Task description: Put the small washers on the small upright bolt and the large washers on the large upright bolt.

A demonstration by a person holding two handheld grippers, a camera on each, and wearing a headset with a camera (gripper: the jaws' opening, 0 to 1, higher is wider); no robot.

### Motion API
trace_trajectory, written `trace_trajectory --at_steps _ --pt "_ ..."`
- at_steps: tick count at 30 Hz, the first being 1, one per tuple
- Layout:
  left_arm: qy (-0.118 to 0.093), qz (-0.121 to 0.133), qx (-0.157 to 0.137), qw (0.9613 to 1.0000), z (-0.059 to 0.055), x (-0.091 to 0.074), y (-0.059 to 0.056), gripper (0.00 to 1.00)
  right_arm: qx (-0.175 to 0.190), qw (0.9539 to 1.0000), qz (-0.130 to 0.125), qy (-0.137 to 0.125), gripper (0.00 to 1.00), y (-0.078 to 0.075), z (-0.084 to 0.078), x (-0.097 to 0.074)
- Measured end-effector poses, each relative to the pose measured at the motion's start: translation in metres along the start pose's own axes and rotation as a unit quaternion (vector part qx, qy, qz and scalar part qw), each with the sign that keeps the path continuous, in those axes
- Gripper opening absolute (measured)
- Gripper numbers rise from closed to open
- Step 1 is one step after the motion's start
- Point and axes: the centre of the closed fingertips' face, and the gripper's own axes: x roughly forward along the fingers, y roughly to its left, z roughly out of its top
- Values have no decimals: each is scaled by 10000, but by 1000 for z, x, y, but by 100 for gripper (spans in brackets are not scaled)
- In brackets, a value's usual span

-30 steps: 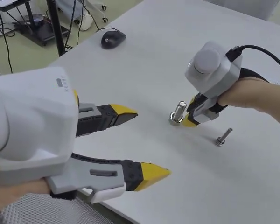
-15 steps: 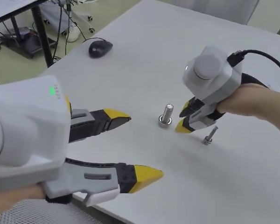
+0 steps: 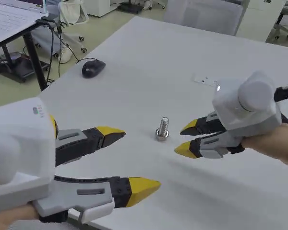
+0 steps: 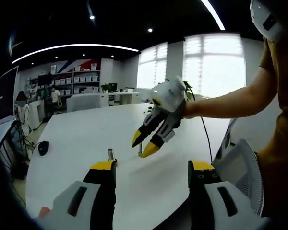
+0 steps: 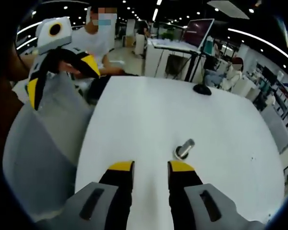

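Head view: large upright bolt (image 3: 162,128) stands alone mid tabletop (image 3: 149,57), thread up. There is a wider ring (image 3: 161,137) at its foot, and I cannot tell if that is the bolt's own head or washers already on. Right claw (image 3: 186,138) hovers just beside the bolt on its right, off the surface, tips pointed at it and a little apart with nothing between them. In the right gripper view the same bolt sits just ahead of the tips, slightly right of centre. In the left gripper view a thinner shaft (image 4: 140,148) stands by the right claw's tips; I take it for the small upright bolt, well blurred. Left claw (image 3: 132,159) is nearer me, spread wide and empty, low over the front edge of the tabletop. A mouse (image 3: 93,68) lies far off on the left, irrelevant. My read is that nothing is in hand, so the step is to fetch a washer. To do it well I'd pinch the washer by its rim so the hole stays free. I'd carry it flat, centre the hole over the thread tip using the right gripper view, then lower straight down and release only once it is past the top threads. I'd keep the tips clear of the shaft, since a side nudge could tip the bolt. Match washer size to bolt before lowering.
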Motion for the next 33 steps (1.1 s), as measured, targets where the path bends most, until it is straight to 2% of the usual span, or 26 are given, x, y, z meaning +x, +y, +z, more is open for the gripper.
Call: trace_trajectory --at_steps 1,2,4,5,7,8,10,12,15,22,26,31,33 --pt "-37 -6 -38 10000 2 1 0 60 57 10000 -18 -61 29 2 -2 -7" --pt "-129 -26 -42 9999 5 2 -1 60 109 9994 -9 -318 30 3 -3 -14" --pt "-265 31 -24 9996 10 5 0 60 387 9971 -227 -610 31 4 -6 -33" --pt "-273 40 -49 9996 10 7 0 61 524 9958 -253 -713 33 7 -8 -39" --pt "-309 31 -105 9995 11 11 -1 61 625 9910 -316 -1139 33 15 -7 -56" --pt "-348 -3 -118 9993 13 13 -3 61 801 9868 -374 -1354 34 19 -9 -66" --pt "-366 -85 -151 9992 15 15 -7 60 1028 9805 -386 -1629 35 29 -13 -79" --pt "-370 -134 -140 9991 17 16 -10 60 1135 9763 -432 -1793 37 40 -18 -91" --pt "-275 -293 -53 9992 18 19 -19 60 1265 9728 -555 -1858 37 54 -29 -101" --pt "-304 -571 21 9979 24 25 -35 60 1692 9581 -858 -2146 45 76 -49 -116" --pt "-261 -623 62 9977 25 22 -38 61 1903 9487 -1068 -2286 46 81 -57 -125" --pt "-283 -612 99 9977 25 12 -37 61 2006 9405 -1351 -2386 48 93 -60 -139" --pt "-300 -593 88 9977 24 8 -36 62 1979 9388 -1456 -2414 49 97 -60 -143"
